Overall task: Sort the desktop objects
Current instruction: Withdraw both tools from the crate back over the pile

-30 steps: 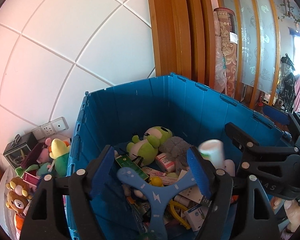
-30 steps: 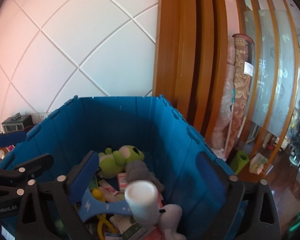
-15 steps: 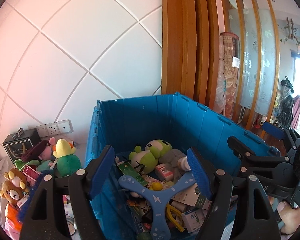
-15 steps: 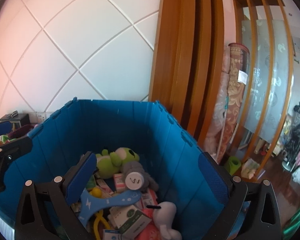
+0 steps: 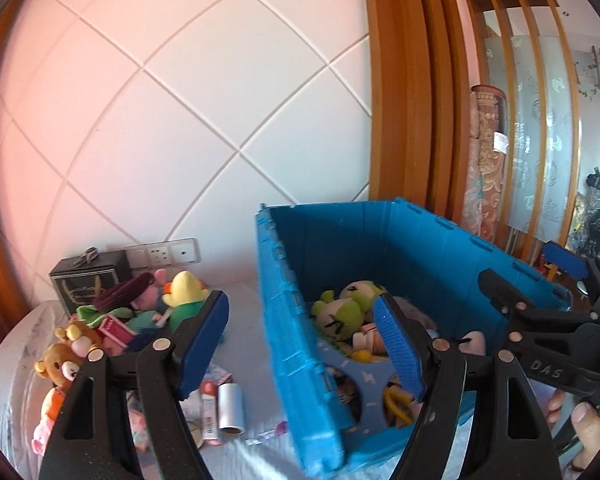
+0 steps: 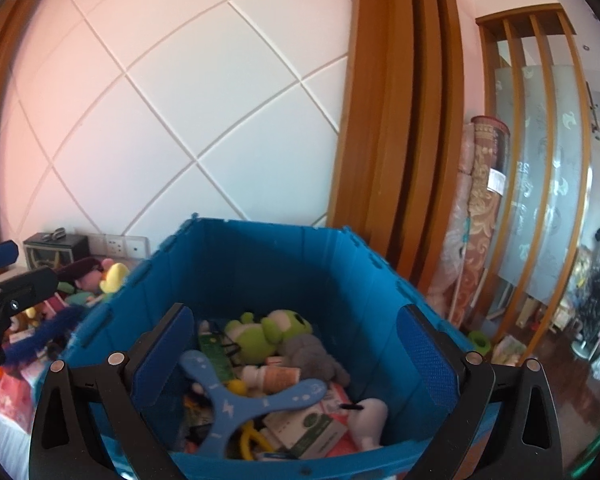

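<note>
My left claw (image 5: 306,346) is spread wide and has nothing in it. Its left finger (image 5: 202,344) hangs over the table (image 5: 244,320). Its right finger (image 5: 398,346) hangs over the blue bin (image 5: 284,320), and the near wall of the bin runs between the two.

My right claw (image 6: 294,354) is spread wide too, and it is empty. I see the bin (image 6: 260,264) right in front of it, below its tips.

In the bin, between the right claw's fingers, lie a green frog (image 6: 266,330), a blue boomerang (image 6: 236,394), a small bottle (image 6: 274,376) and a white box (image 6: 308,424).

To the left of my left claw, toys sit on the table: a bear (image 5: 60,368), a yellow duck (image 5: 184,290) and a black box (image 5: 88,280). Just under its left finger lies a white roll (image 5: 231,408).

A thumb (image 5: 590,428) shows at the far right of the left claw's view.
</note>
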Demonstrator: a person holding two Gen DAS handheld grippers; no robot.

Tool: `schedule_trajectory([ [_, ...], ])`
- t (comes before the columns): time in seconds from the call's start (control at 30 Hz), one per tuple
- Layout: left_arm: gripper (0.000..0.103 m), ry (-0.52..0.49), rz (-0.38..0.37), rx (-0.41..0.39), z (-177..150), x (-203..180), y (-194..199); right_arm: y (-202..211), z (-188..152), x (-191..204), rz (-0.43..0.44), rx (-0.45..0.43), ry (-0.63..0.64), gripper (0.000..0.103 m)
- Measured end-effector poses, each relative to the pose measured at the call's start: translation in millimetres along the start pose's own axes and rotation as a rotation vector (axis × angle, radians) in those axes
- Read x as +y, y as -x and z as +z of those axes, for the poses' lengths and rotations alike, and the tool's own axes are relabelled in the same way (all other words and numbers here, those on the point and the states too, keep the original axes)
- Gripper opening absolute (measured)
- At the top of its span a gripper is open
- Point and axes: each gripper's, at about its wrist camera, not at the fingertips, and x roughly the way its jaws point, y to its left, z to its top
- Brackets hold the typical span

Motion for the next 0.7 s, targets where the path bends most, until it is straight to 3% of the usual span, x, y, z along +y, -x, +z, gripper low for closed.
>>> schedule_trajectory([
  [0.37,0.075,0.041,0.122,0.055,-37,98,23,23,9,97,0.137,-0.018,0.044,0.103],
  [0.7,0.075,0.115,0.231,0.152,-96,210,29,27,-2,188,0.289,-0.001,0.078,0.103],
])
